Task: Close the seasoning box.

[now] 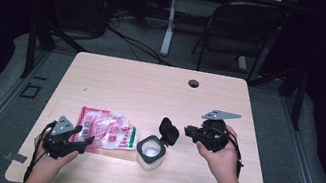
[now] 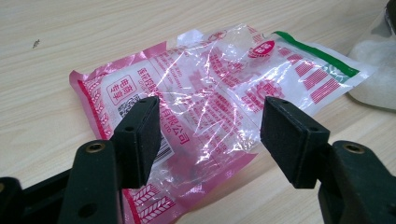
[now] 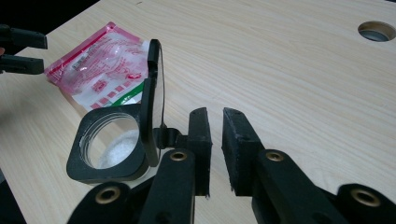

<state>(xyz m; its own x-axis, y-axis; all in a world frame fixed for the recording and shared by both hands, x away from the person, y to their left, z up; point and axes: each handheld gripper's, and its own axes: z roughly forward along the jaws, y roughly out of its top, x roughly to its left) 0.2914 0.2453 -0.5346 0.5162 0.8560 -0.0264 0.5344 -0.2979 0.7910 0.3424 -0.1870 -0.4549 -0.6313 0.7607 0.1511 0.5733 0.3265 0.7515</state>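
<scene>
Nearly closed on nothing, the right tongs (image 3: 215, 154) sit beside the jar's (image 1: 150, 152) raised lid (image 3: 154, 100) and should nudge it down squarely, while the left tongs (image 2: 210, 135) hover wide over the empty packet (image 2: 210, 98) mid-counter (image 1: 152, 84).

Crumpled clear plastic pouch with pink-red print and a green edge (image 2: 205, 116): Chinese text. Readable in the left gripper view: "限公司" in large pink characters, sideways "电商专享" on a small white label at the pink end. Barcode beside it, digits too small to read.
</scene>
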